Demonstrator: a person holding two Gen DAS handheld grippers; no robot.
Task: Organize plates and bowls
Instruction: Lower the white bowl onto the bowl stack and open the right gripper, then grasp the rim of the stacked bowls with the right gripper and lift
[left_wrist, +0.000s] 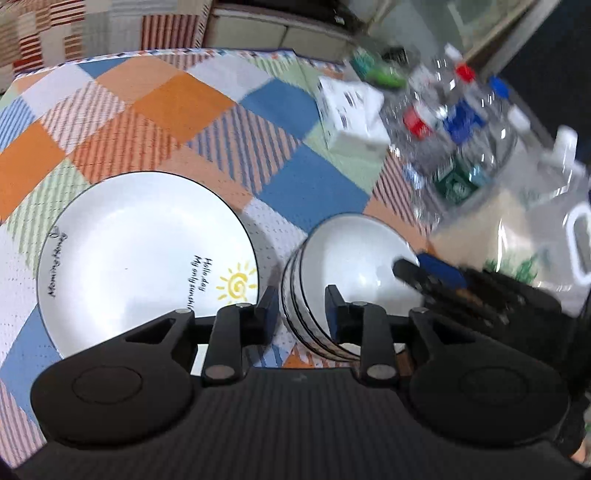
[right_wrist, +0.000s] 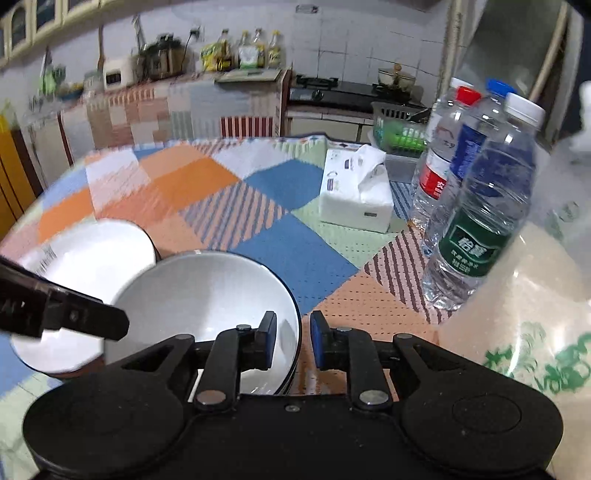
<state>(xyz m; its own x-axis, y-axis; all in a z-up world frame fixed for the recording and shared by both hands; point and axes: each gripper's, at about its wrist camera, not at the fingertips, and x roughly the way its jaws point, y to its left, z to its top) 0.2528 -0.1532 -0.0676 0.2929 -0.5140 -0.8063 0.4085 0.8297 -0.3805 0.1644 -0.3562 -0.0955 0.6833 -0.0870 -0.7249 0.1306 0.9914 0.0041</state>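
Observation:
A wide white plate (left_wrist: 140, 251) with a sun drawing lies on the checked tablecloth. Right beside it stands a stack of nested white bowls (left_wrist: 354, 258) with dark rims. My left gripper (left_wrist: 300, 306) straddles the stack's left rim, its pads a little apart from the wall, so it is open. My right gripper (right_wrist: 293, 332) straddles the right rim of the top bowl (right_wrist: 207, 295). A gap shows on each side of that rim, so this gripper is open too. The plate (right_wrist: 92, 254) shows behind the bowl, partly hidden by the left gripper's finger (right_wrist: 107, 325).
A white tissue box (right_wrist: 354, 192) sits mid-table. Three water bottles (right_wrist: 476, 206) stand close on the right of the bowls, and a large pale bag (right_wrist: 517, 314) with green print is nearer still. A kitchen counter and stove lie beyond the table's far edge.

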